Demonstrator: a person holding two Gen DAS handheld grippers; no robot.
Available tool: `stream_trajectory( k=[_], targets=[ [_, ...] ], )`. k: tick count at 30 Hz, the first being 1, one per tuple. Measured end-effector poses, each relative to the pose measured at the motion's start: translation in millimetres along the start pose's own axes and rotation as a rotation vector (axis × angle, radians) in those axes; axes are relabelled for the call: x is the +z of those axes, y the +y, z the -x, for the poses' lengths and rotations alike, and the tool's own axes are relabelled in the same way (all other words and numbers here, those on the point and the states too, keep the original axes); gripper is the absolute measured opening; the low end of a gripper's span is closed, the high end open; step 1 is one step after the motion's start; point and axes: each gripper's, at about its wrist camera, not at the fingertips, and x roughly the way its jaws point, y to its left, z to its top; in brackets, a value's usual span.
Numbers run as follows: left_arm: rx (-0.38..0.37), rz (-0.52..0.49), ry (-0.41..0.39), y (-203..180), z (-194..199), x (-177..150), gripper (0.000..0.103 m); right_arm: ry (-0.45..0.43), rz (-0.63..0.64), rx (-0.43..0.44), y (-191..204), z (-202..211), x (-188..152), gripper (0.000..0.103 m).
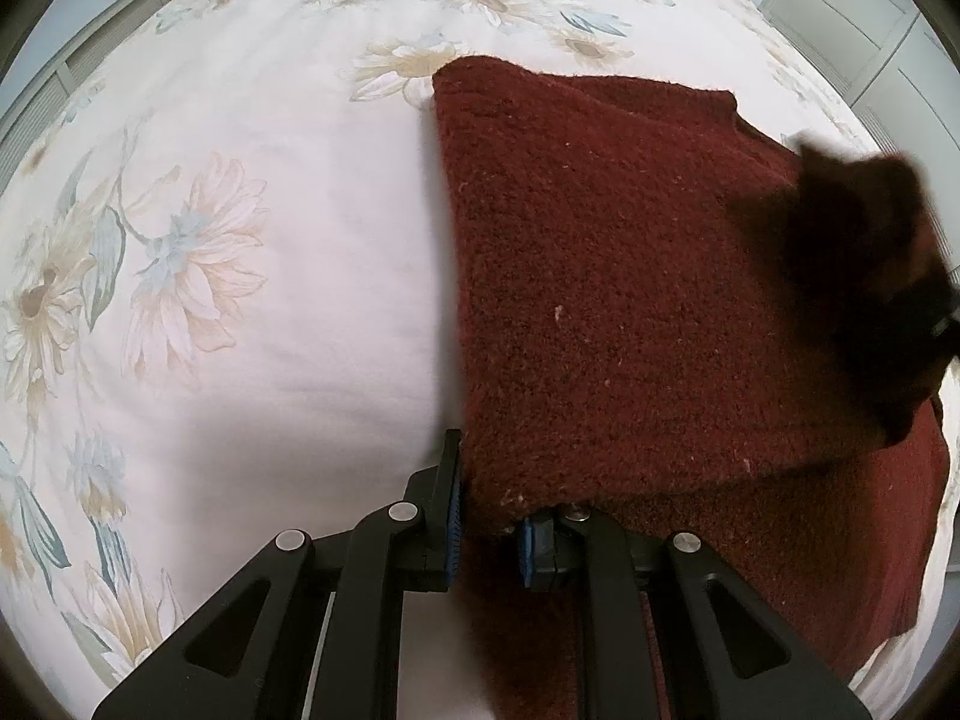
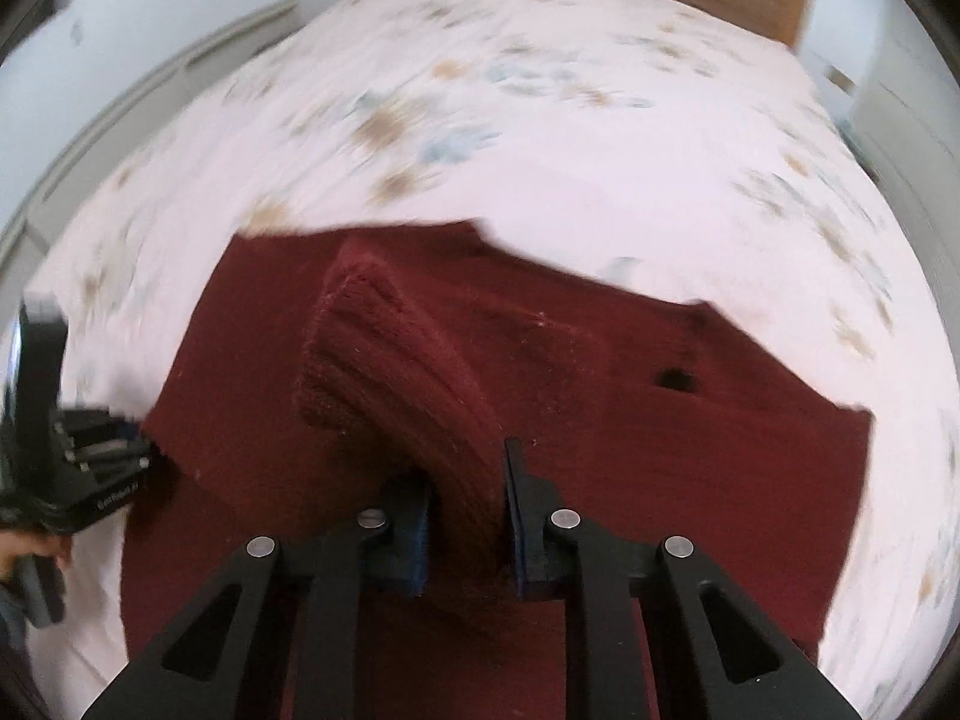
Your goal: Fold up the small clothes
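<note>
The left gripper (image 1: 489,516), at the bottom centre of its view, pinches the near edge of a dark red knit garment (image 1: 630,300) between its blue pads. The right gripper (image 2: 465,510), bottom centre of its own view, is clamped on a ribbed sleeve cuff (image 2: 384,372) of the same garment, which rises from the jaws toward mid-frame. The garment lies partly folded on a white floral bedspread (image 1: 240,210), filling the right half of the left view and the lower middle of the right view. At the left edge of the right view a hand (image 2: 30,558) grips the other tool.
</note>
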Motion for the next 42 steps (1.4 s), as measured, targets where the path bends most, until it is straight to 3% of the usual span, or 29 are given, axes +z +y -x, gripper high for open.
stream_trajectory(
  k=[4,9,15,19,23,32,34,36,38,40,42],
  targets=[
    [0.012,0.003,-0.002,-6,1,-3,0.014,-0.015,-0.083,-0.022,-44,15,-7,0.018],
    [0.039,0.008,-0.012,-16,6,-5,0.014,0.034,-0.194,0.000,-89,0,-31,0.017],
    [0.120,-0.052,-0.028,-43,4,-8,0.013,0.096,-0.248,-0.034,-115,-27,-61,0.017],
    [0.126,-0.047,-0.020,-47,2,-7,0.013,0.090,-0.293,-0.031,-129,-27,-73,0.018],
    [0.129,-0.041,-0.021,-51,2,-6,0.013,0.099,-0.274,-0.077,-136,-18,-84,0.032],
    [0.135,-0.027,-0.027,-47,3,-6,0.018,0.111,-0.268,-0.107,-147,-3,-96,0.049],
    [0.123,-0.013,-0.009,-47,8,-6,0.030,0.104,-0.267,-0.133,-148,8,-92,0.055],
    [0.113,0.000,0.003,-46,15,-7,0.041,0.072,-0.255,-0.129,-146,22,-88,0.072],
    [0.125,-0.006,-0.016,-49,28,-7,0.054,0.040,-0.233,-0.131,-141,36,-82,0.081],
    [0.128,-0.025,-0.056,-54,48,-4,0.076,0.003,-0.196,-0.136,-131,50,-75,0.081],
    [0.114,-0.043,-0.087,-65,66,0,0.087,-0.020,-0.163,-0.139,-119,58,-68,0.086]
  ],
)
